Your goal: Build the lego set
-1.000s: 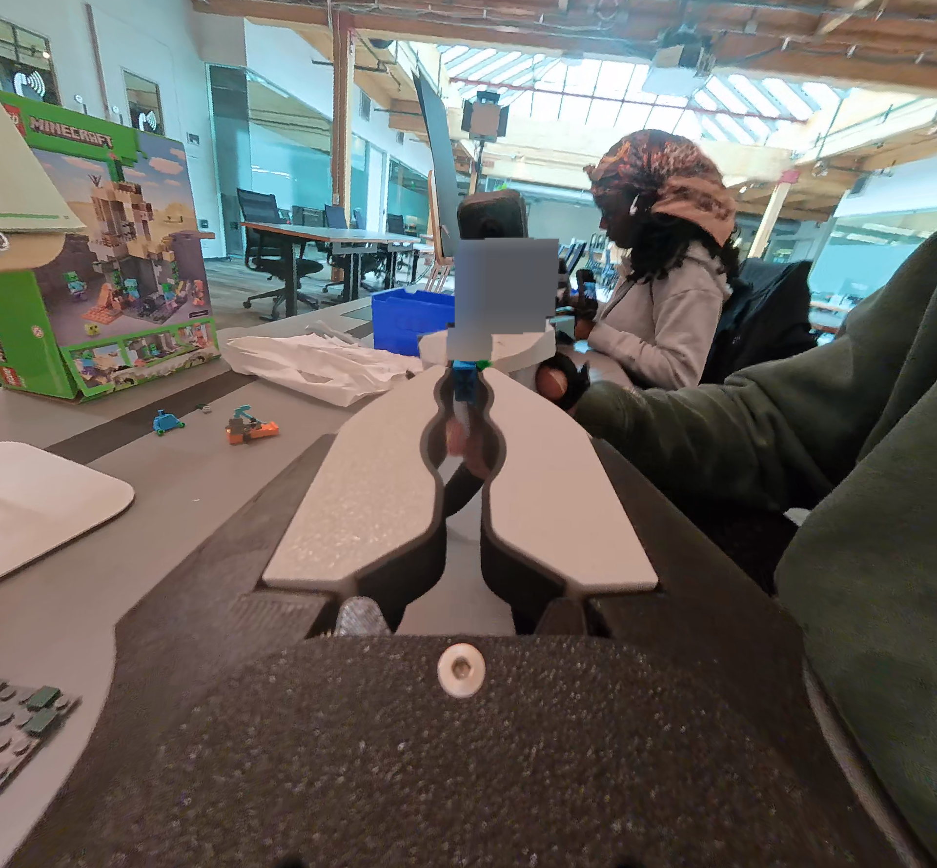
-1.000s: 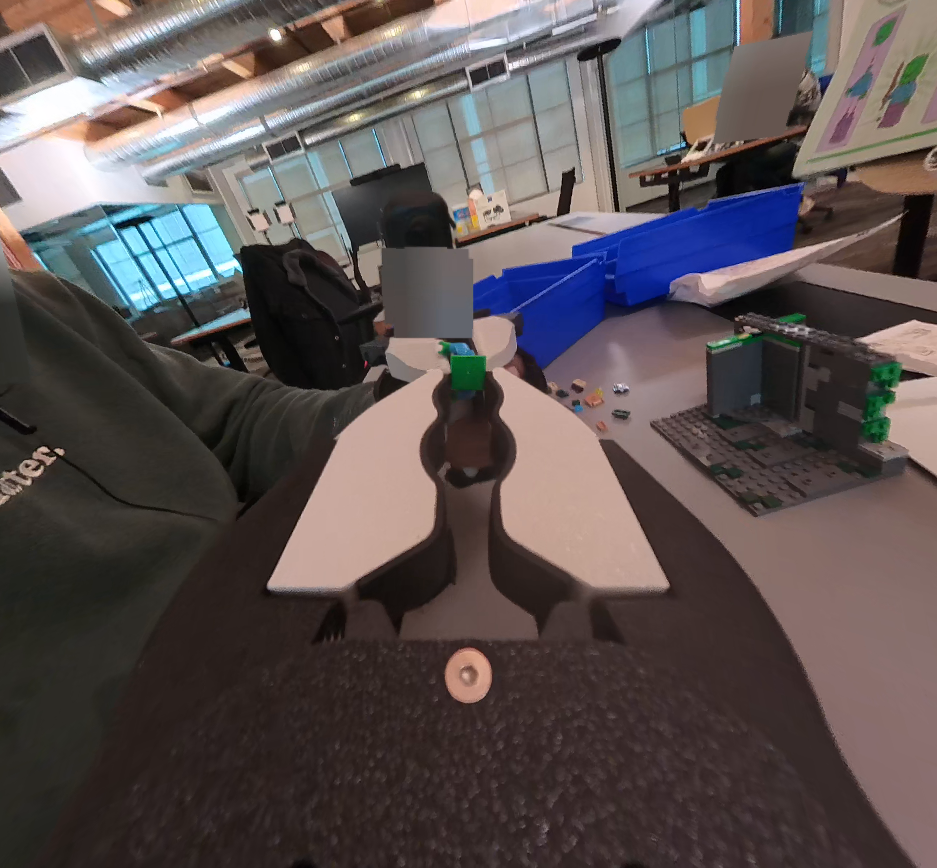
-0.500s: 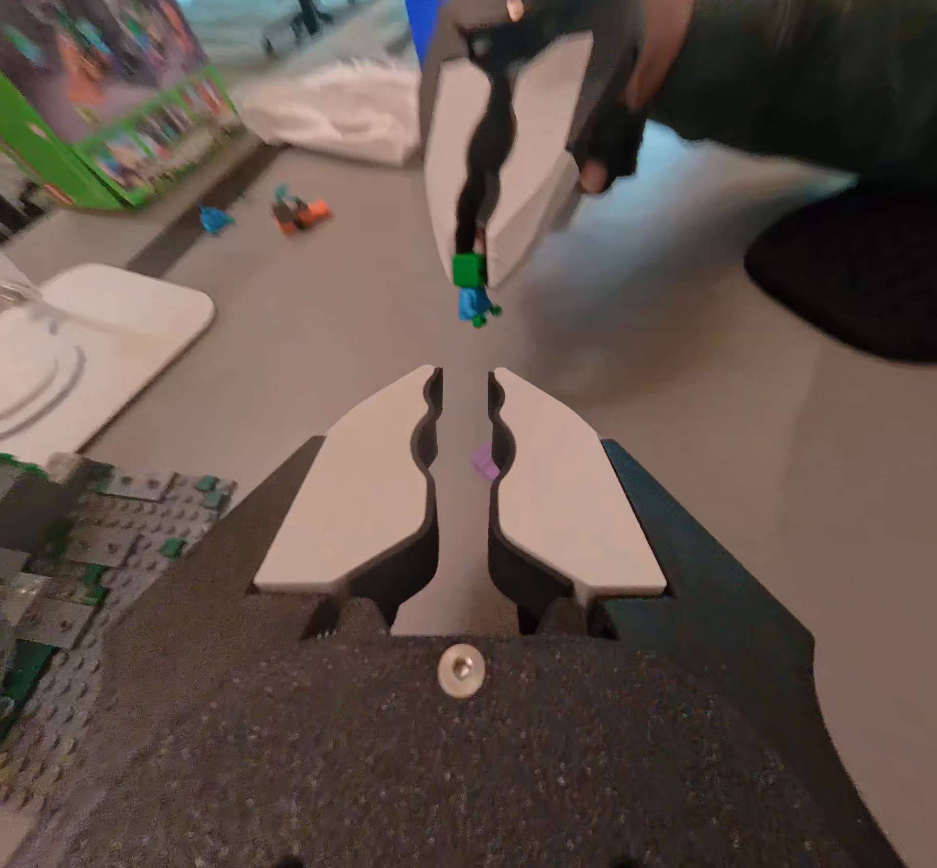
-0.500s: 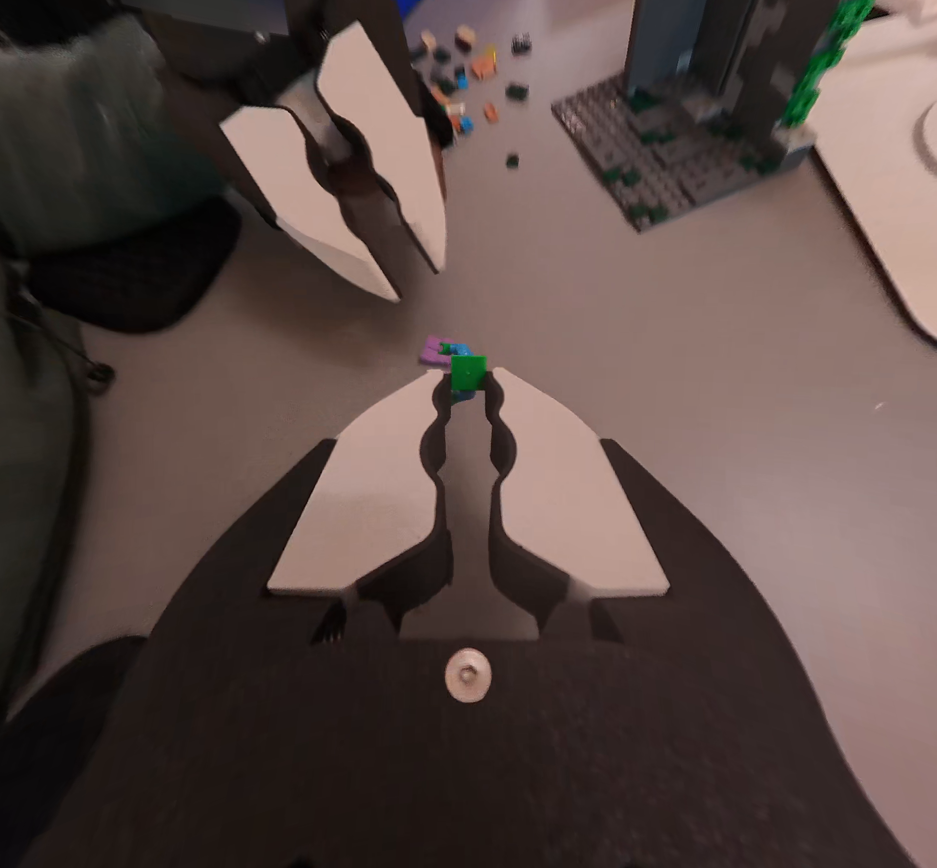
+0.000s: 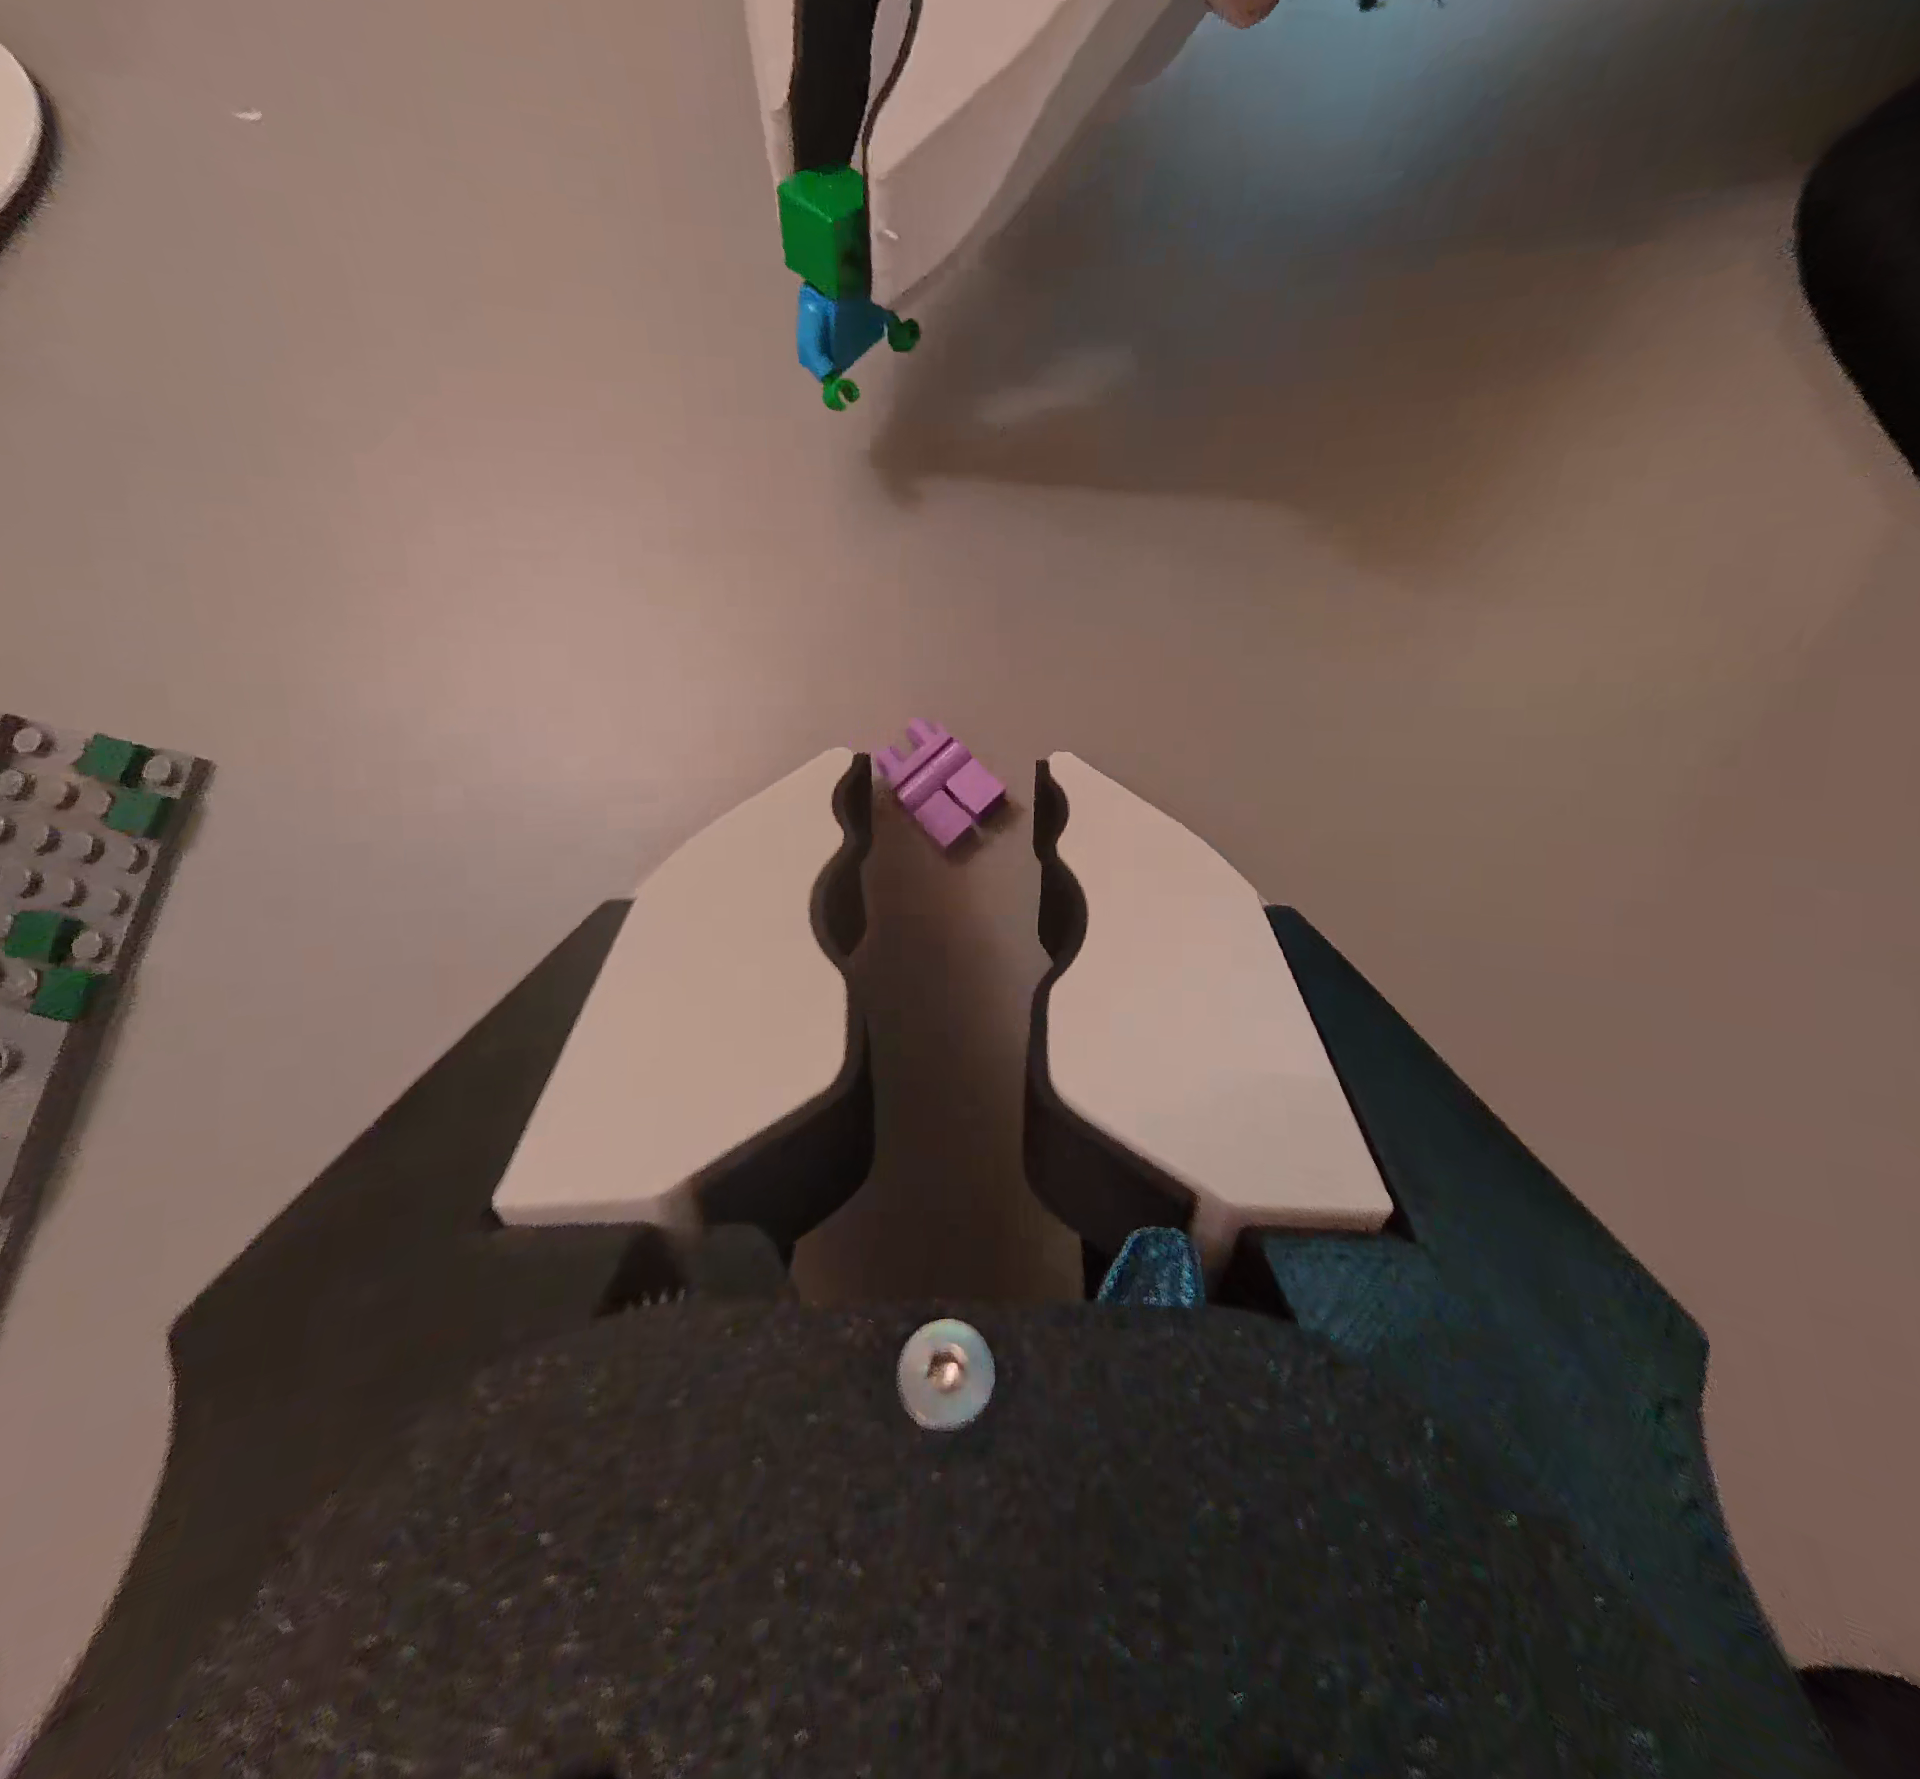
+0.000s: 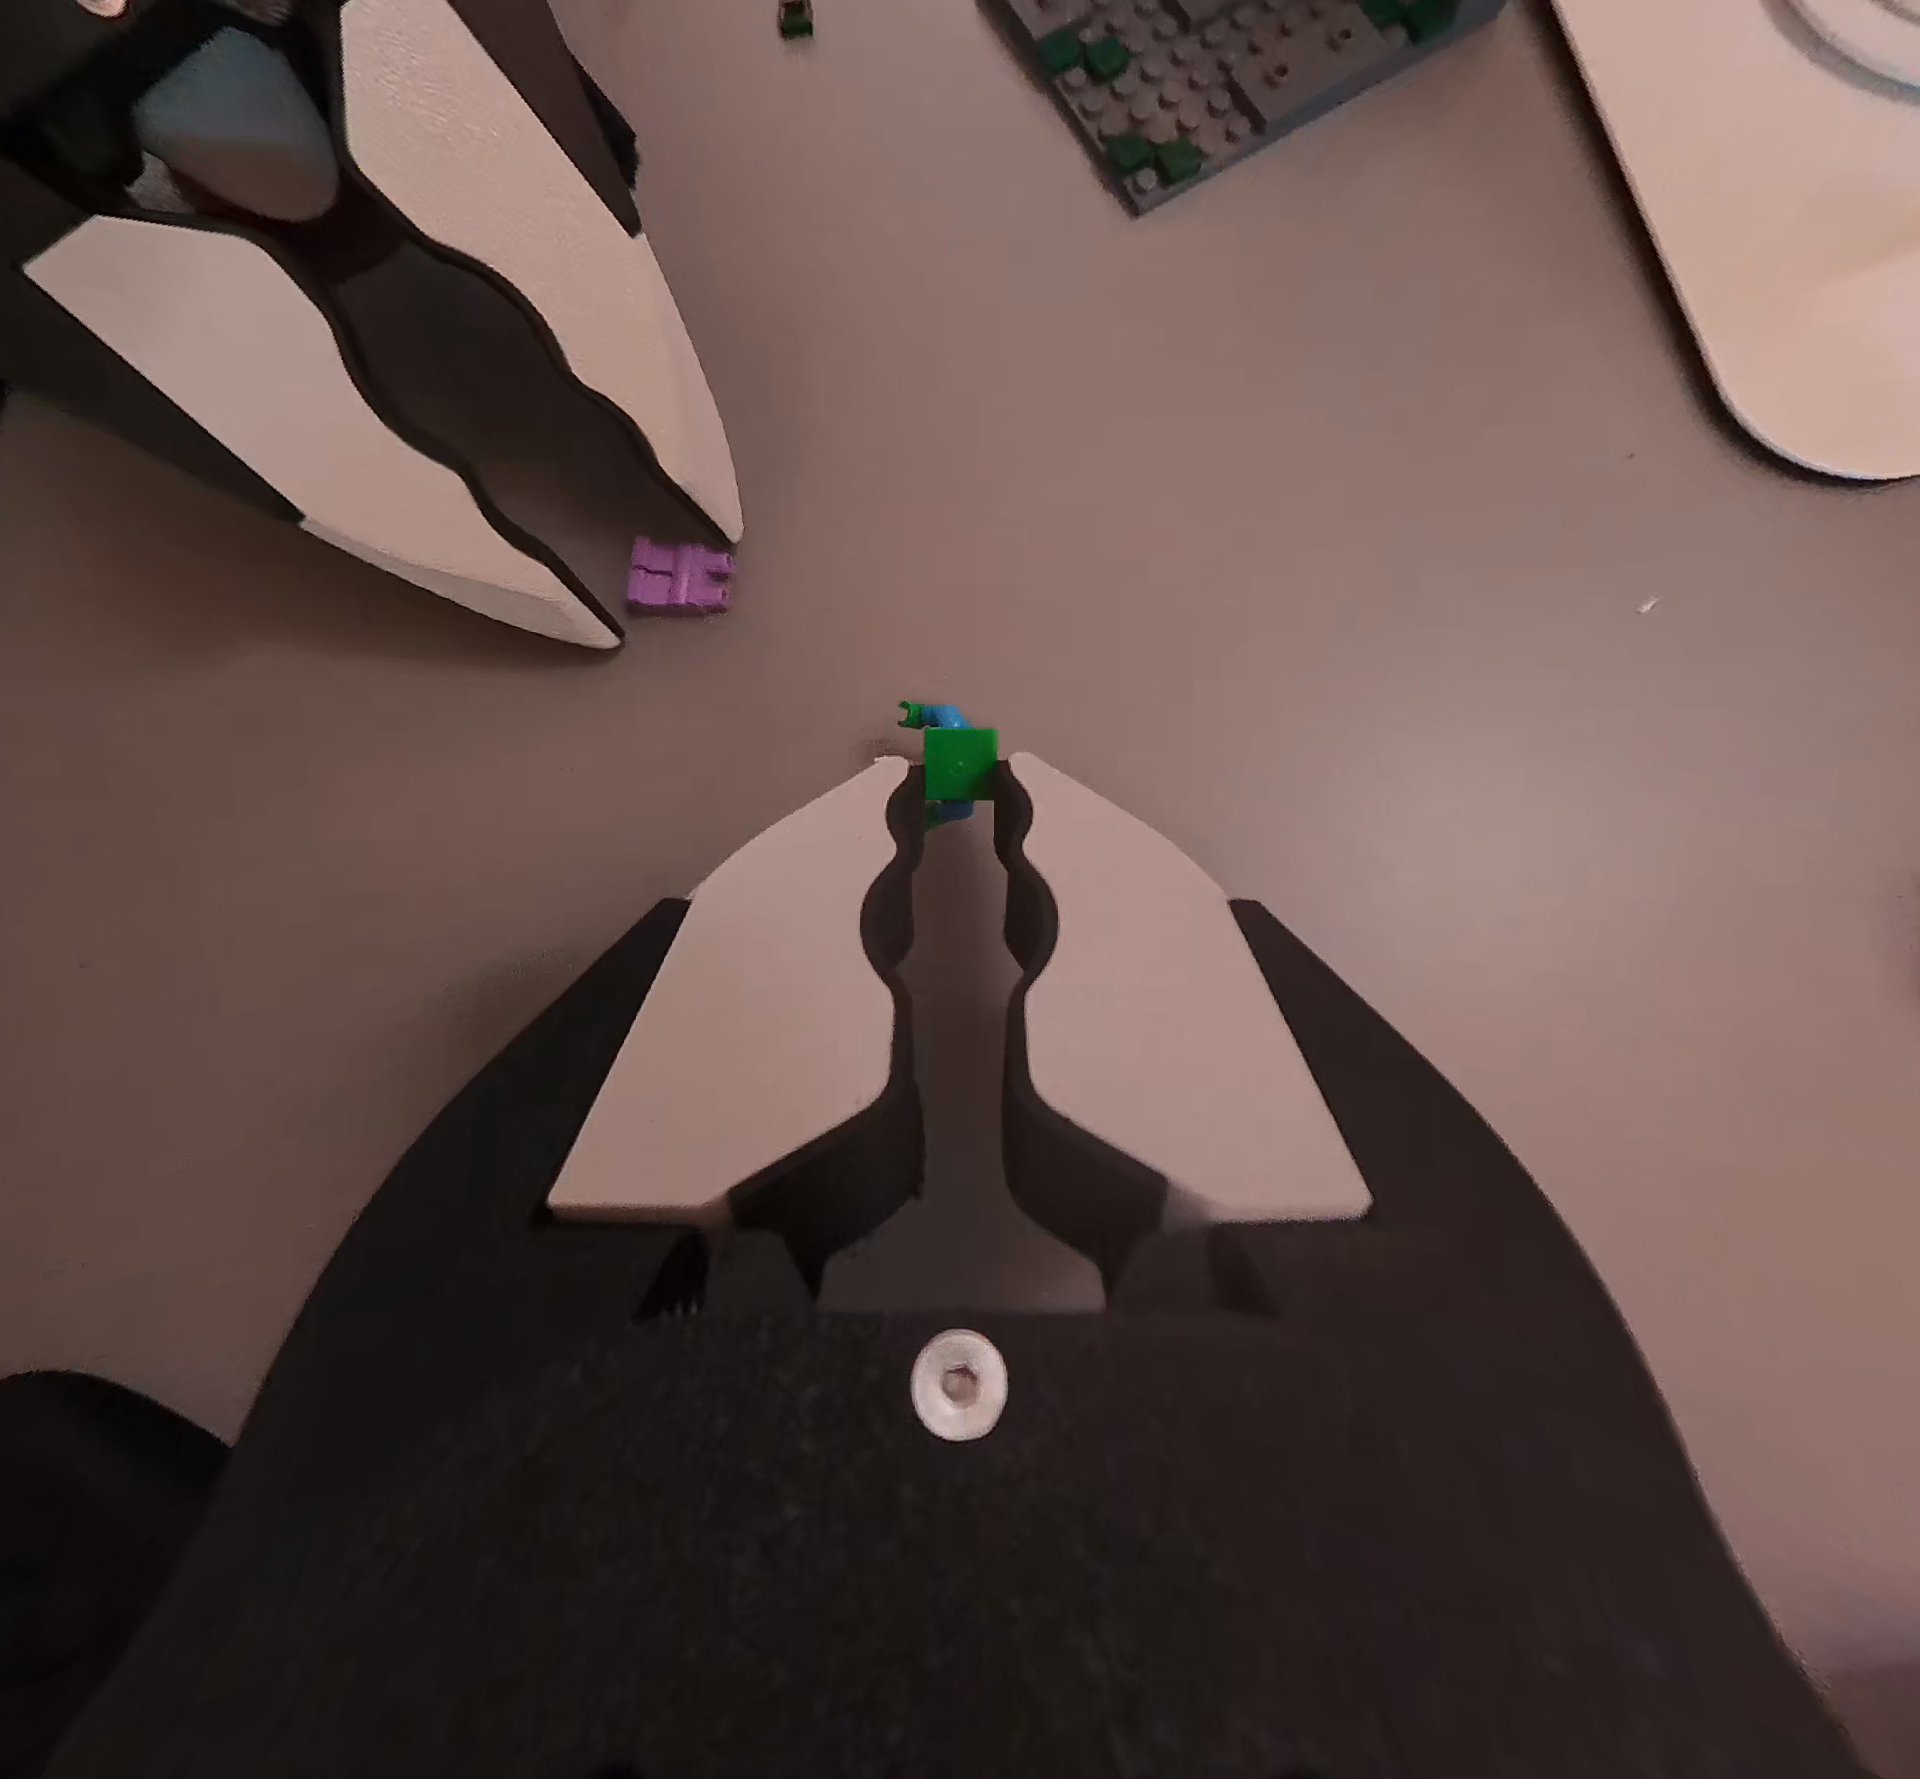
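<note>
The left gripper (image 5: 940, 773) is spread apart with nothing in it, its tips low on either side of the purple legs (image 5: 940, 784) lying flat on the table (image 5: 436, 503). The legs are tiny, light and hard — best pinched across the flat sides. The right gripper (image 6: 958, 765) is squeezed on the figure's (image 6: 958, 761) green head. Plenty of bare table lies between them — the grey build (image 6: 1195, 4) sits well apart.

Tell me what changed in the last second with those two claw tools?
Both tipped down from room level toward the table. The left gripper let go, opened, and now straddles the purple leg piece lying flat. The right gripper kept its hold on the green-headed minifigure.
</note>
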The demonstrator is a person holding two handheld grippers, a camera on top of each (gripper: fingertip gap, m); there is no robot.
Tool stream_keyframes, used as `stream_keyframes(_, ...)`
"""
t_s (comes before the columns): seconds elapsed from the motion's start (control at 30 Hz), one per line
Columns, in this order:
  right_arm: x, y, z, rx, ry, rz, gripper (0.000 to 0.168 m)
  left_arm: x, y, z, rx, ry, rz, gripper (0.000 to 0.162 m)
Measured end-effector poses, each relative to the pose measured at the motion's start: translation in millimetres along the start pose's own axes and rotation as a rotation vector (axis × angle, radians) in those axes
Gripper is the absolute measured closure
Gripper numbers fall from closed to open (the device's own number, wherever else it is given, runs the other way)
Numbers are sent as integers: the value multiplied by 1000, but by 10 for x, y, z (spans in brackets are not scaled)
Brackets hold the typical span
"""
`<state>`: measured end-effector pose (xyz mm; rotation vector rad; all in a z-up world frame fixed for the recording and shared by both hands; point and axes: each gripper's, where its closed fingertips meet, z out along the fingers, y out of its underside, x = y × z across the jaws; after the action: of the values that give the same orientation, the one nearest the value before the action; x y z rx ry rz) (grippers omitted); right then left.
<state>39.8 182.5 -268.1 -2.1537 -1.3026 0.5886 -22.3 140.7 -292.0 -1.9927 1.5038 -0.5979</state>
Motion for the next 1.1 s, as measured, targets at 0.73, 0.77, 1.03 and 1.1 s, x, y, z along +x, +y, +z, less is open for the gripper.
stream_keyframes(0.73, 46, -187, -194, 76, 50, 29, 144, -109, -278, -125, 143, -164, 170, 139)
stream_keyframes(0.77, 10, -251, -267, 124, 33, 52, 144, -100, -319, -150, 169, -167, 181, 139)
stream_keyframes(1.03, -428, -389, -340, 352, -254, 350, 138, 67, -663, -401, 405, -168, 301, 139)
stream_keyframes(1.1, -533, -397, -309, 383, -338, 409, 135, 123, -717, -449, 440, -169, 341, 139)
